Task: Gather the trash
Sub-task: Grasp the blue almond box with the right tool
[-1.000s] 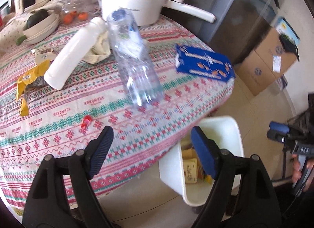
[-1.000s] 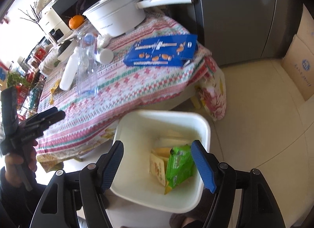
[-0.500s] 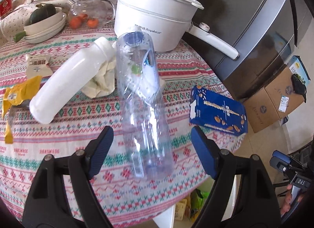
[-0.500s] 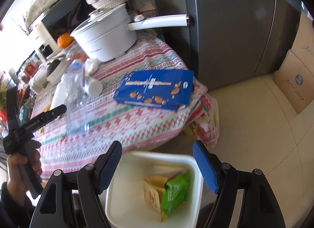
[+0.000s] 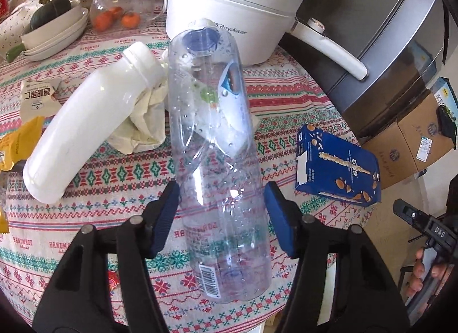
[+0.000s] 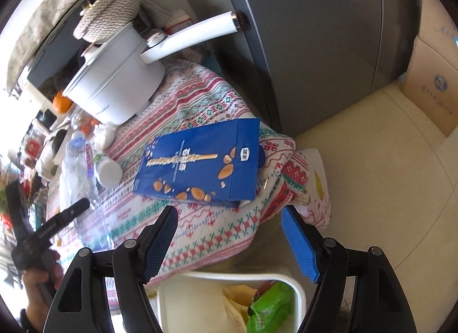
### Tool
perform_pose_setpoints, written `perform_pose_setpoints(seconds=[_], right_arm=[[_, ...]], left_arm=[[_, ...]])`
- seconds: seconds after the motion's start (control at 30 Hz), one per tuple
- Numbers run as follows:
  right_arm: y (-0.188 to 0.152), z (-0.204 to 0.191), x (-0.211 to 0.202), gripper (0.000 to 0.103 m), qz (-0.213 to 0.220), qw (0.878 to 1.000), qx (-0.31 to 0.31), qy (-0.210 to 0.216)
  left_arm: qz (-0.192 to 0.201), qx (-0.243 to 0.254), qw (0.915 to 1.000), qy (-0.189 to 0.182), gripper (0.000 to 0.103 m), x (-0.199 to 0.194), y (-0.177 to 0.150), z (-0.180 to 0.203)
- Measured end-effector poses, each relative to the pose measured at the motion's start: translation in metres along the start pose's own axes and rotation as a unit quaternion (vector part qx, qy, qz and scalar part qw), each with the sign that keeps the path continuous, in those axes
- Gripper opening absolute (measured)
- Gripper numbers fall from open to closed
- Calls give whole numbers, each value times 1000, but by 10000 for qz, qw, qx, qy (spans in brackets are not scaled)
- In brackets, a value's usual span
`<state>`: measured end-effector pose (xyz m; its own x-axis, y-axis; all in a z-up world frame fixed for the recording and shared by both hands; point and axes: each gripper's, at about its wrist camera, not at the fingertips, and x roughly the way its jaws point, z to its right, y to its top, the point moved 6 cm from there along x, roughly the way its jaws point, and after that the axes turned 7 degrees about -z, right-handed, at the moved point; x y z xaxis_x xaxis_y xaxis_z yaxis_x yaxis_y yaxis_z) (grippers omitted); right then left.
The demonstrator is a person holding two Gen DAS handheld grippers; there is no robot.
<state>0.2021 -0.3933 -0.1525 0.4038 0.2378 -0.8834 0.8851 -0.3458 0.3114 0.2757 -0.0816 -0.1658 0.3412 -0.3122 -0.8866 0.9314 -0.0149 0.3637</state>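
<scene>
on the patterned tablecloth [image 5: 94, 235] lies a clear plastic bottle [image 5: 217, 161], its blue cap toward twelve o'clock near the white pot [image 5: 229, 12] and its base toward six. the left gripper [image 5: 221, 215] straddles the lower half of the bottle; its jaws have just been closing, with the bottle between them. the nine o'clock pad sits right at the bottle's wall and the three o'clock pad is just beside it, but i cannot tell whether either one presses on the plastic. at ten o'clock from the bottle a white bottle [image 5: 83, 138] lies on its side over a crumpled tissue [image 5: 143, 124]. a blue snack box [image 5: 337, 169] lies flat at three o'clock, near the table edge.

in the right wrist view the right gripper [image 6: 229, 241] has its jaws spread with nothing between them, above the table edge, the blue snack box [image 6: 200, 161] at twelve o'clock from it. the white bin [image 6: 183, 301] stands on the floor at six o'clock and holds a green wrapper [image 6: 269, 310] and pale packets. at eight o'clock a hand [image 6: 40, 293] grips the left tool.
</scene>
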Motion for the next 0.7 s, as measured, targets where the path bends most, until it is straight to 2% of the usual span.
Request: perform_pose_setpoints(seconds=[0.13,0.3,0.47,0.53,0.63,0.7], right_arm=[[5,-2,7,76,67,10000,4,-34],[12,0,26,76,12,9999,130,2],[16,-11,46,66,-116,9998,17,136],[15,-16,54,57,-210,9997,-62,117],[13,-20,61,51,-209,9996,-133,129],[12,-24,62,43,-244,9992,-57,303]], left_arm=[[-221,62,9997,-40,63,5,-5,-1],[-267,149,9995,-48,62,1,-14,-3],[-330,336,9989,-5,61,-2,-25,-2],[-350,370,9987,7,61,-5,-29,-3],[-368,384,9986,0,61,-8,-34,-5],[-347,372,9987,-7,61,-13,-36,-8]])
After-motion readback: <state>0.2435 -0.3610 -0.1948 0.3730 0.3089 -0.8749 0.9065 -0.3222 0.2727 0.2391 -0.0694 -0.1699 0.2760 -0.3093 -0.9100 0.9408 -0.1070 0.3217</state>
